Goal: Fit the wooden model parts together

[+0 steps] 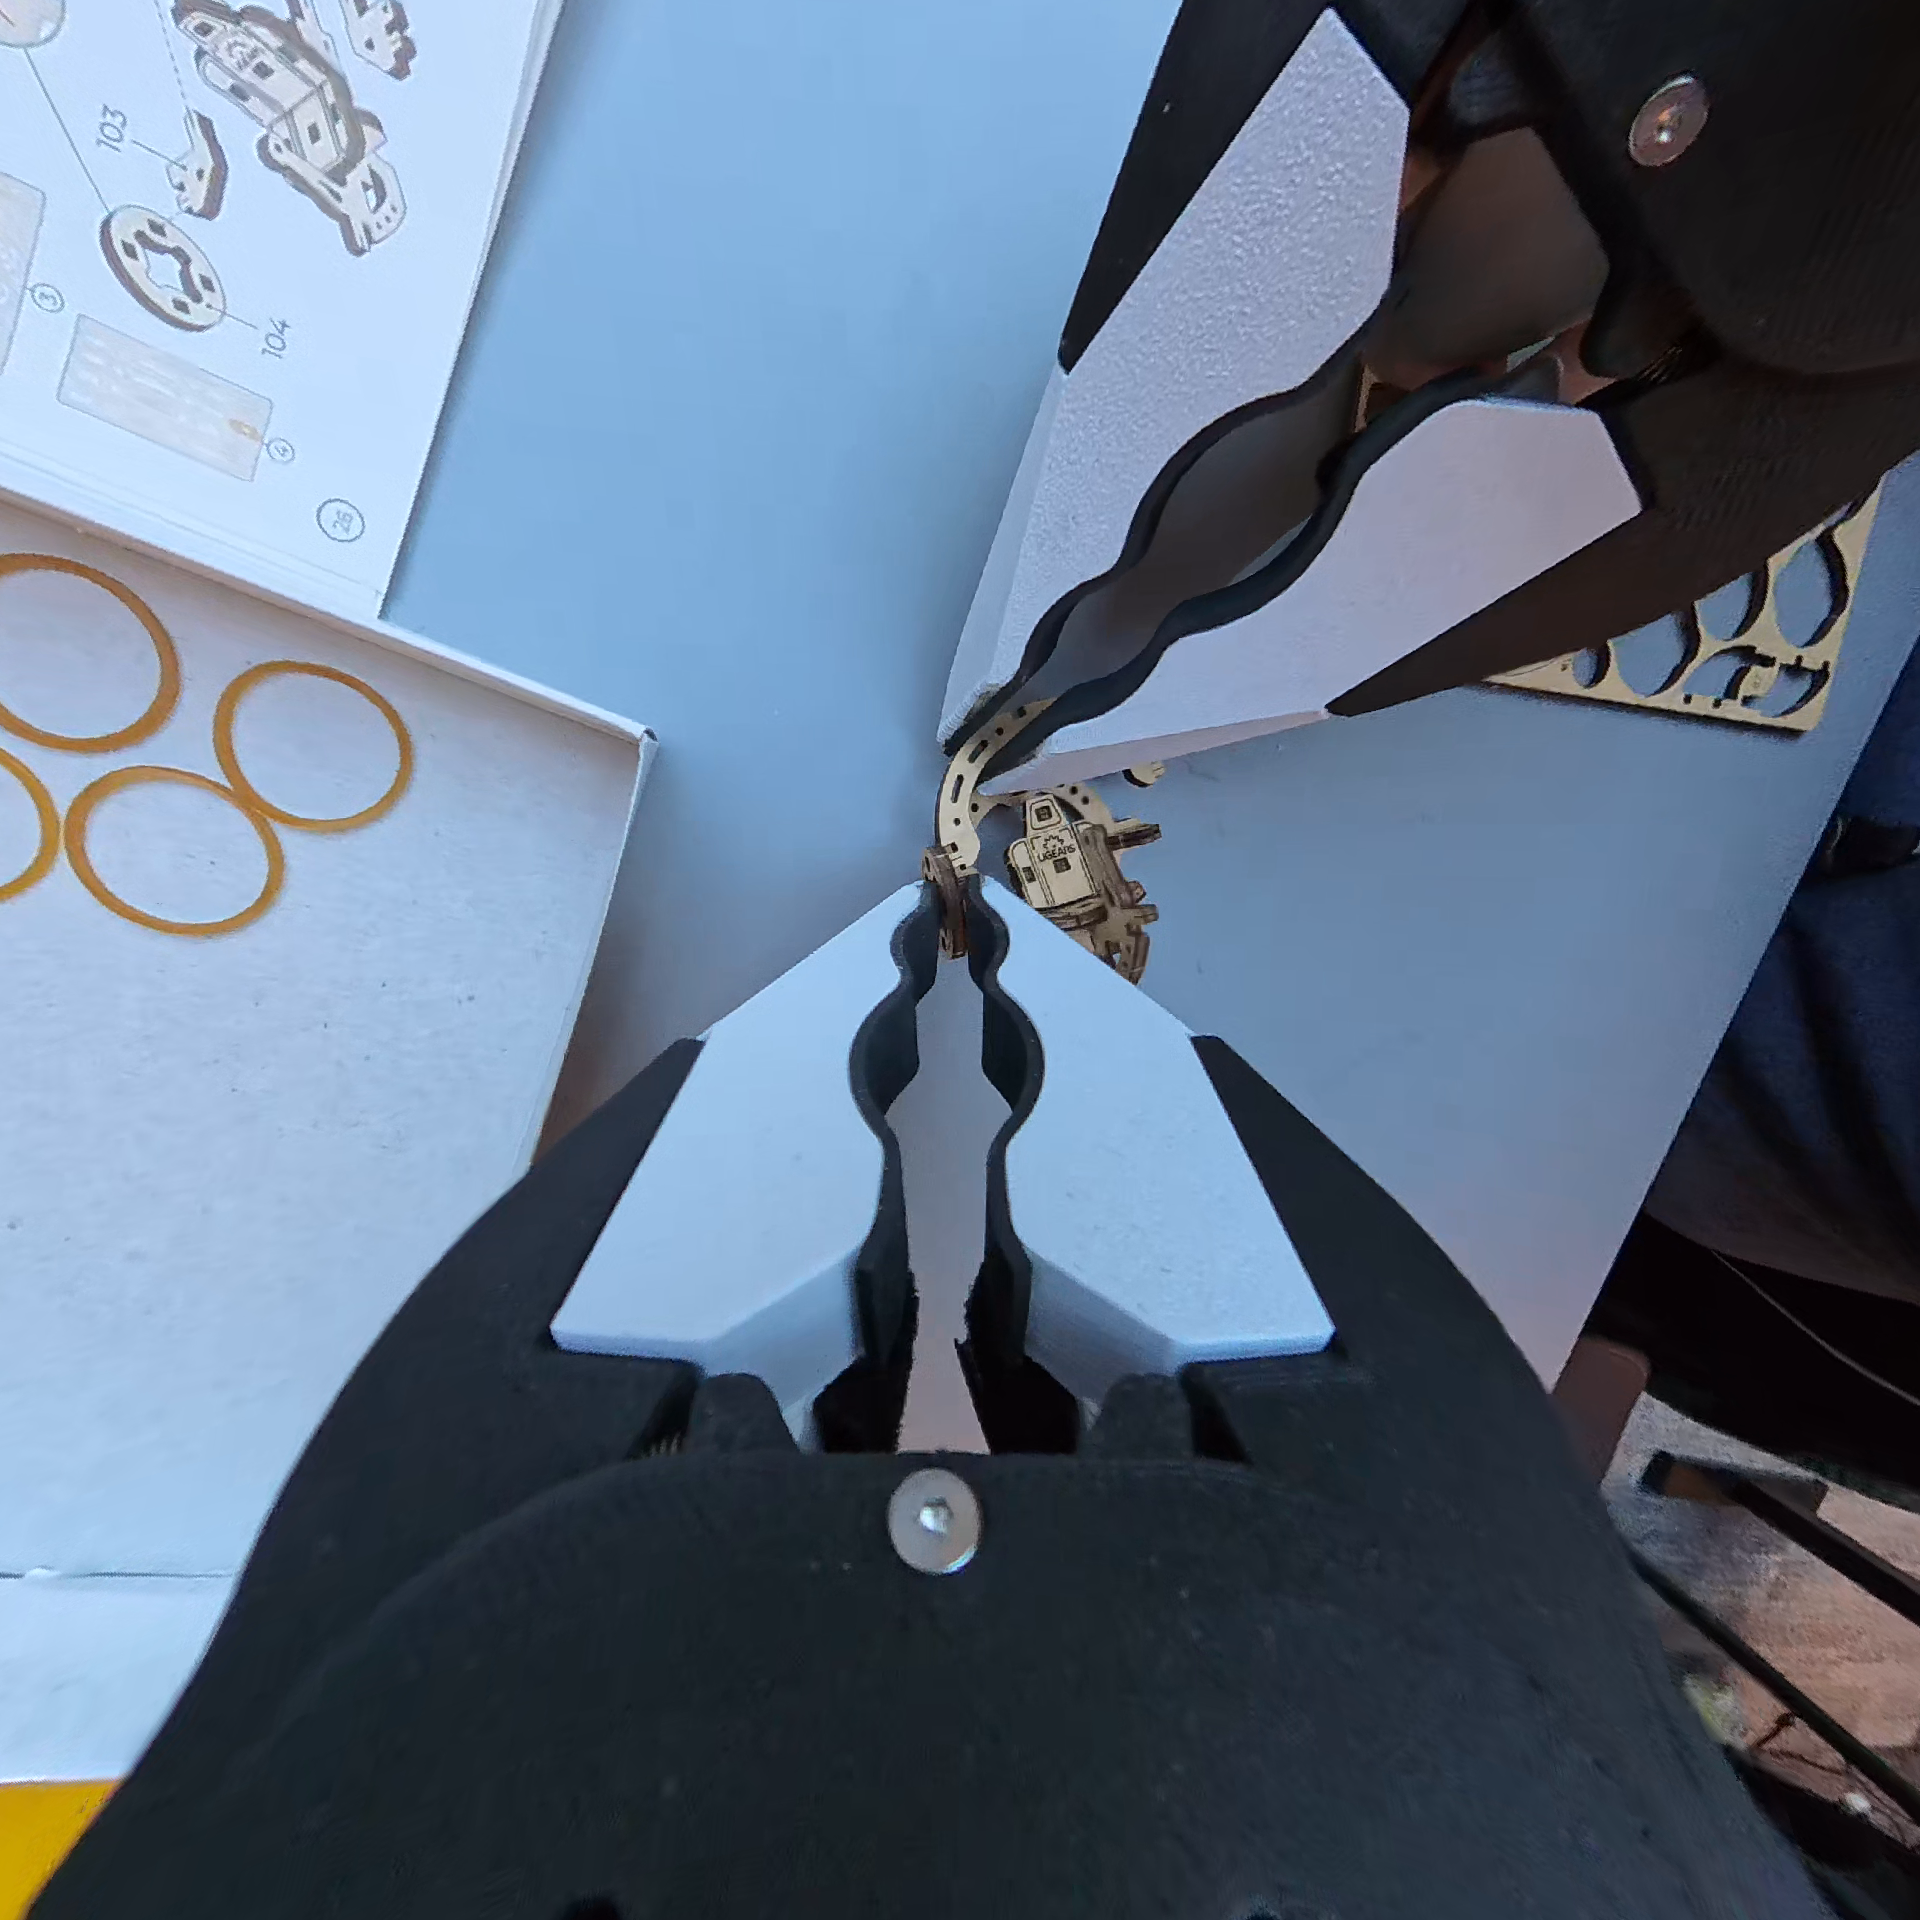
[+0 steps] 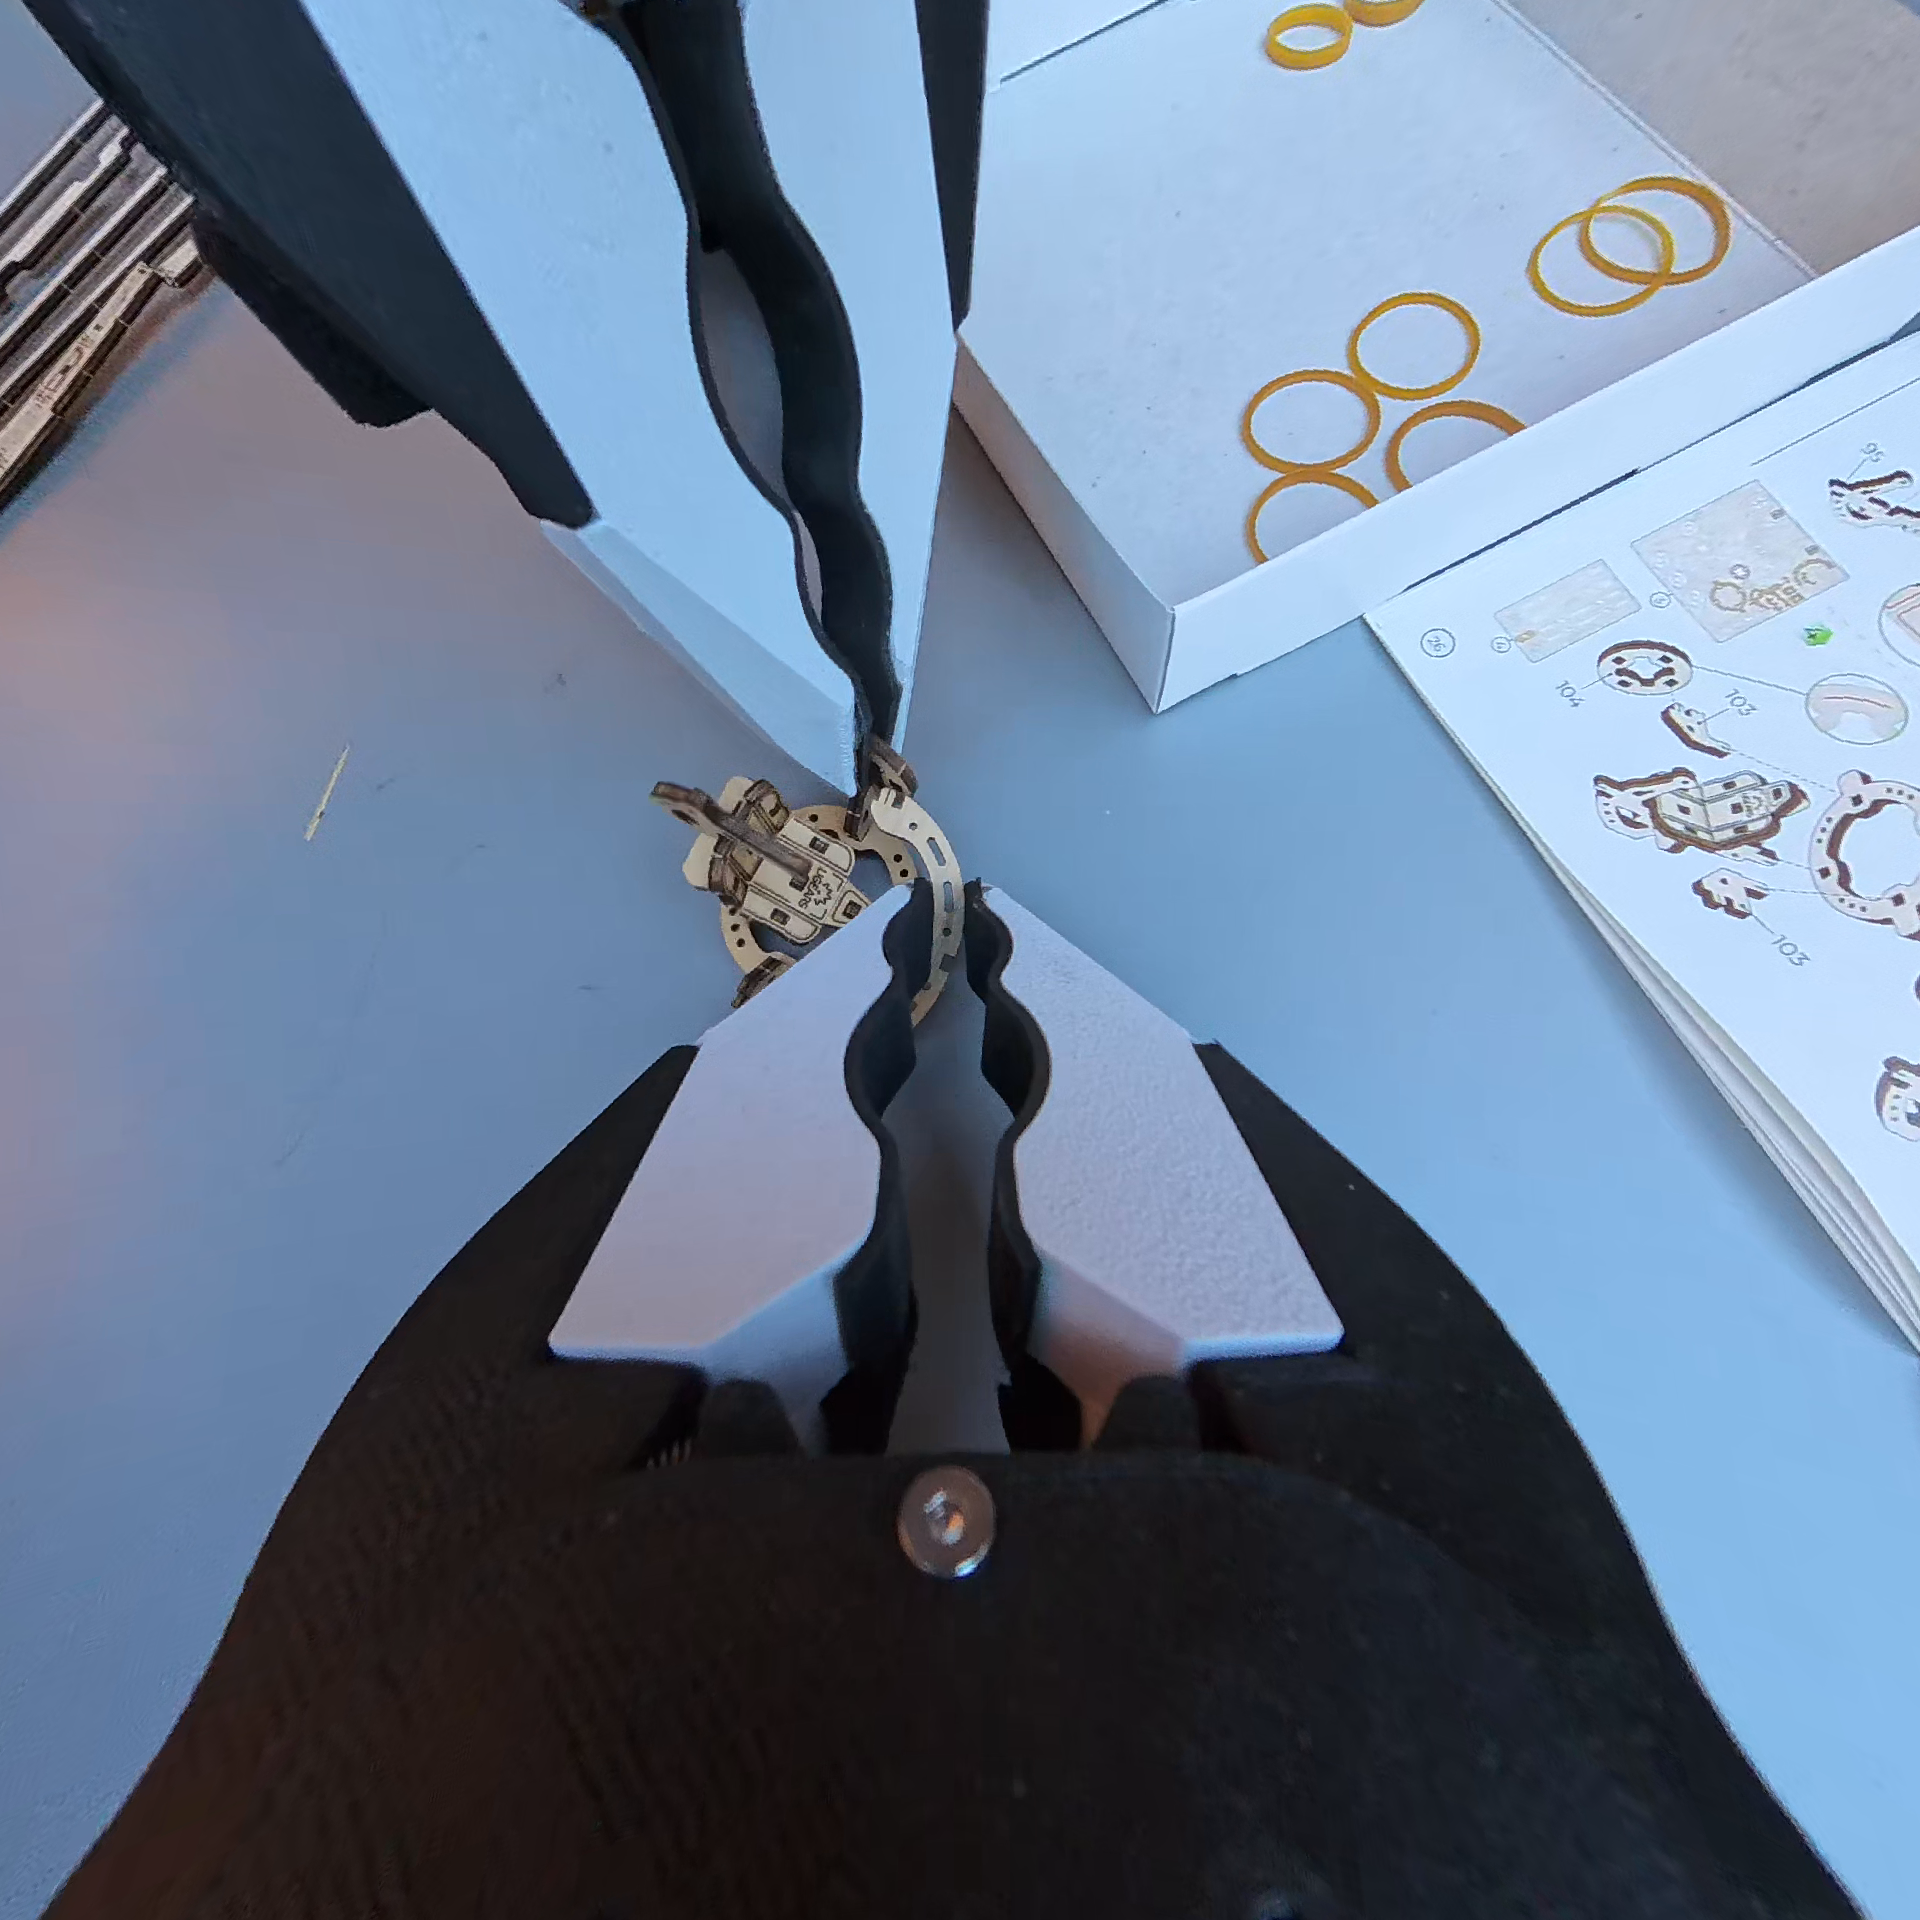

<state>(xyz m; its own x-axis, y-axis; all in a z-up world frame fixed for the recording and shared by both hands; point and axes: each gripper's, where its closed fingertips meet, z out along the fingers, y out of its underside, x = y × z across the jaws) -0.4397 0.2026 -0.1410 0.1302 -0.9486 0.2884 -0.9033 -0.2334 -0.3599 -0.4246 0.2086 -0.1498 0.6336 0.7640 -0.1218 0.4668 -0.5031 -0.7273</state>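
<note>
Left gripper [image 1: 951,914] pinches a small dark-edged wooden connector piece [image 1: 951,902] at its very tips, presenting it to the end of a pale curved wooden ring strip [image 1: 961,805] punched with slots, which the right gripper [image 2: 940,914] clamps edge-on between its closed pads. Two grips meeting nose to nose look meant to steady the thin ring while the connector is pressed on. Just beyond the left gripper's tips and under the right one sits the little boxy wooden model body [image 1: 1060,862], apparently carried inside the ring, low over the grey desk [image 1: 727,416]. To the left gripper's left lie an open white cardboard box [image 1: 312,1039] of loose yellow rubber bands [image 1: 312,743] and an illustrated instruction booklet [image 1: 312,312], seemingly kept open for reference. Beyond the right gripper rests a punched-out plywood sheet [image 1: 1714,675].
</note>
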